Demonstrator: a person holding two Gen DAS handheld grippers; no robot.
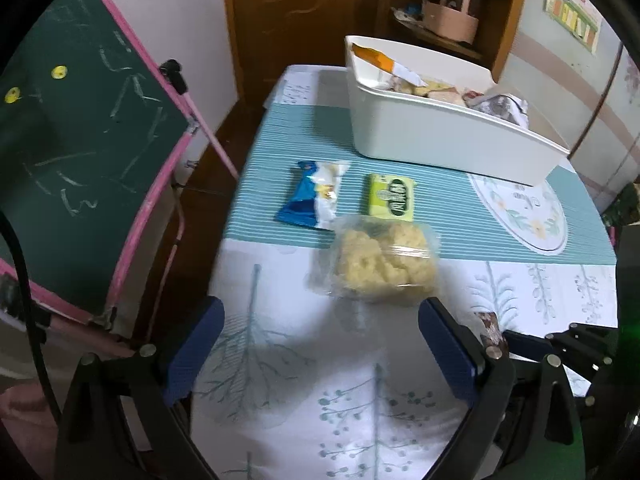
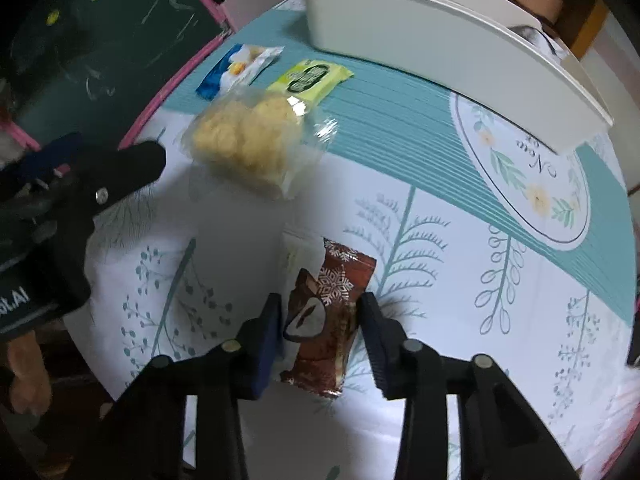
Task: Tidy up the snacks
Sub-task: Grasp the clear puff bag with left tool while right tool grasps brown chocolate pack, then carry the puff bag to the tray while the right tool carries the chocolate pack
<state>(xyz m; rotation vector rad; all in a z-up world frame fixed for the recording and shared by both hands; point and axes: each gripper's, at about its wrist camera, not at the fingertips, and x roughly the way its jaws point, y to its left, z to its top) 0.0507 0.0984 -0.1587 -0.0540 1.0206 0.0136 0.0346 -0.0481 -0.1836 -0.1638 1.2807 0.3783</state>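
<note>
Roughly midway: white bin (image 1: 440,136) at the desk's (image 2: 460,320) far side already holds several packets. Left out: blue packet (image 1: 310,196), green packet (image 1: 390,196), clear puff bag (image 1: 380,268), brown wrapper (image 2: 324,312). Right gripper (image 2: 320,312) straddles the brown wrapper, pads seemingly not yet pinching; left gripper (image 1: 320,316) wide, empty
</note>
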